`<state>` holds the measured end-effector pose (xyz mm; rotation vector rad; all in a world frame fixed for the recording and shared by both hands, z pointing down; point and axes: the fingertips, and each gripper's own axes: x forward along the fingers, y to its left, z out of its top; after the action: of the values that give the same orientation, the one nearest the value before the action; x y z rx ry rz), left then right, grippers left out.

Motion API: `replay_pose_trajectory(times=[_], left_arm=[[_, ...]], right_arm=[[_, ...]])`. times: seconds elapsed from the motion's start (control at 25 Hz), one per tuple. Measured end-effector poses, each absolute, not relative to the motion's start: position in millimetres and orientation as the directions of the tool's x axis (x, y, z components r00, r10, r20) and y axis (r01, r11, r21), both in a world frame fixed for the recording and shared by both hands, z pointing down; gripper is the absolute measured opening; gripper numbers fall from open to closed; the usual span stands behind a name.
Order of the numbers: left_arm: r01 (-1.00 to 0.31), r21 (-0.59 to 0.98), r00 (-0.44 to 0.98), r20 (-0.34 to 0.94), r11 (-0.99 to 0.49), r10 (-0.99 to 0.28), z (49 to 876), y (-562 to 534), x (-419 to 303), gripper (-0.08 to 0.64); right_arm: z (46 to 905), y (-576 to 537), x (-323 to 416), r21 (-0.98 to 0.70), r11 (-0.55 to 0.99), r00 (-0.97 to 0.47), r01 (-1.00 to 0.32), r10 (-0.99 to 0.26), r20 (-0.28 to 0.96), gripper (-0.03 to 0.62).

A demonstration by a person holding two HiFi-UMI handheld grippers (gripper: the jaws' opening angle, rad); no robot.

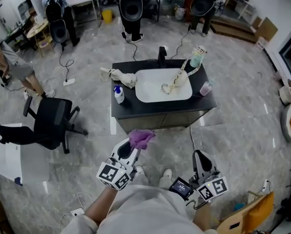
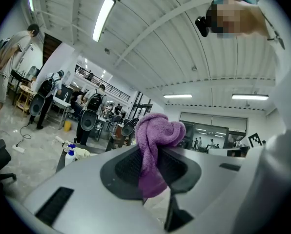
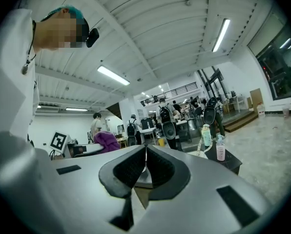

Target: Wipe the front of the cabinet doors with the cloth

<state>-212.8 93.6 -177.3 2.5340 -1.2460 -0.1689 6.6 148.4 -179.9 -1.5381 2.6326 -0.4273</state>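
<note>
1. The left hand-held gripper [image 2: 153,152] has its jaws clamped on the purple cloth [image 2: 156,145], which bunches up in a soft knot above the tips.
2. In the head view that cloth hangs in front of the person, short of the dark cabinet [image 1: 161,120] and not touching its doors.
3. The right hand-held gripper [image 3: 145,155] has its jaws pressed together with nothing between them. It sits low at the person's right side, well apart from the cloth.
4. Up on the counter [image 1: 126,110] a white sink [image 1: 150,89] fills the middle, with a pale rag [image 1: 176,81] draped over its right rim.
5. A spray bottle [image 1: 119,94] stands just left of the sink, and another crumpled rag [image 1: 119,75] lies at the back left corner.
6. A green bottle [image 1: 197,56] stands at the back right, with a pink cup [image 1: 205,88] nearer the front edge.
7. A black office chair [image 1: 52,122] sits off to the left on the marble floor.
</note>
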Motion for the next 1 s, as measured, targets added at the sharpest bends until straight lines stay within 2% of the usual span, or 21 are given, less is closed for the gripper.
replay_pose_trajectory(times=[0.16,0.48,0.72,1.0], left_arm=[[-0.785,0.317,0.577,0.061,-0.533,-0.814,-162.6,84.0,-204.9,0.083],[-0.872,0.328,0.415,0.102,-0.363,-0.904,-130.1,61.3,-180.5,0.083],[-0.879,0.291,0.435,0.163,-0.378,-0.885,-69.7,40.4,-131.8,0.083],[-0.87,0.317,0.453,0.213,-0.378,-0.866,16.0,7.3,-100.7,0.083]], right_arm=[[-157.3,125.5,19.7,-0.29,0.51,-0.558,-0.81,-0.822,0.11,0.029],[-94.1,67.7,52.9,-0.309,0.633,-0.696,-0.71,-0.698,0.168,0.029],[-28.4,29.5,80.3,-0.315,0.656,-0.725,-0.686,-0.654,0.216,0.029],[40.1,3.1,87.6,-0.336,0.653,-0.731,-0.679,-0.644,0.227,0.029]])
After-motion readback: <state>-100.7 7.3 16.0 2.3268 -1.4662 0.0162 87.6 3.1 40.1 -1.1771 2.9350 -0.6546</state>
